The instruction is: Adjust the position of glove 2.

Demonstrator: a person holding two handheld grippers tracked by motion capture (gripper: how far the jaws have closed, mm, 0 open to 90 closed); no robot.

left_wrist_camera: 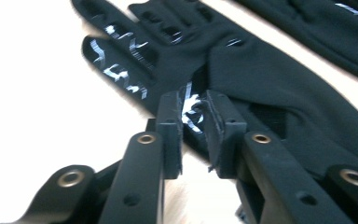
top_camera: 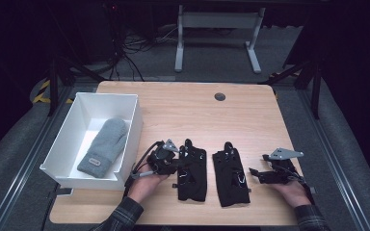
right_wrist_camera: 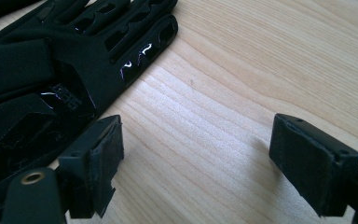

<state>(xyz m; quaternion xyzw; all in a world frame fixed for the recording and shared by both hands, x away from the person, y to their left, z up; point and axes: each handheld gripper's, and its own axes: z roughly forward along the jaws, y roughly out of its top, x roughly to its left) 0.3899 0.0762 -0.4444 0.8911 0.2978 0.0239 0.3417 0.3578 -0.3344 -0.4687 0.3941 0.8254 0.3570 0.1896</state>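
While the left gripper sits at the edge of the left glove, its jaws stand a narrow gap apart with a fold of the glove's edge between them; the pads look close on the fabric, but I cannot tell that they press it. No earlier look to compare. Right gripper spread wide, empty, low over bare table just beside the right glove. Both black gloves lie flat, side by side, near the front edge. White bin at the table's left holds a grey mitten.

Likely step: pick up the left glove for the bin. To do it well:
- Get a full fold of fabric deep between the pads, not just the hem; thin cloth slips.
- Close firmly before lifting.
- Lift straight up until the fingers hang free, so it doesn't drag the other glove.
- Carry over the bin wall, release above the open space beside the mitten.
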